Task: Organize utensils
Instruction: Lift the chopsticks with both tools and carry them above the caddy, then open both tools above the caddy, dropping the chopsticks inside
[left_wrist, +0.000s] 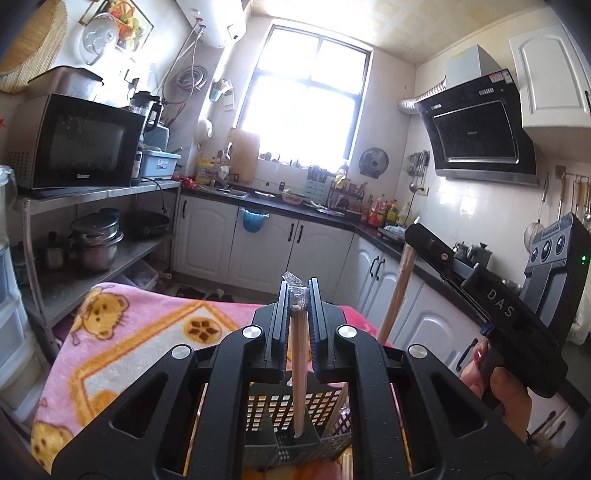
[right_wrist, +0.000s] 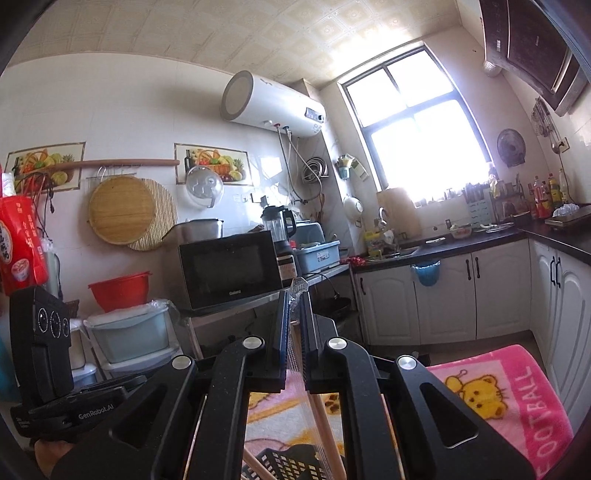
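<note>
Left hand-held gripper (left_wrist: 299, 295), clenched on a wooden stick-like utensil in clear plastic wrap (left_wrist: 297, 369); stick hangs near upright, lower end down inside the black perforated utensil basket (left_wrist: 295, 410). Right hand-held gripper (right_wrist: 293, 306) likewise clenched, on a plastic-wrapped bundle of thin wooden sticks (right_wrist: 295, 354) that slants down toward the same basket (right_wrist: 291, 461). Basket sits on a pink cartoon-print blanket (left_wrist: 122, 332) covering the worktop; blanket spreads left of the basket in the left view, right of it in the right view (right_wrist: 498, 398). More pale sticks lie on the blanket just beside the basket's near edge, only partly seen. Room: small kitchen, bright window (left_wrist: 306, 92) beyond the basket, white cabinets (left_wrist: 266, 243) under a dark counter below it. Left view alone shows the range hood (left_wrist: 476, 136) full on, pots on a metal shelf (left_wrist: 96, 240) left of the basket, the far edge of the blanket, and the other gripper body with a hand (left_wrist: 495, 380) on its grip right of the basket, a wooden handle (left_wrist: 395, 291) slanting under it. Right view alone shows the water heater (right_wrist: 269, 103), round woven mats (right_wrist: 125, 210), red bowl (right_wrist: 120, 291) and pale bins on the wall side. Microwave (left_wrist: 77, 144) appears in both. Open floor lies between the blanket's far edge and the cabinets; shelf stands close by the blanket's left side.
</note>
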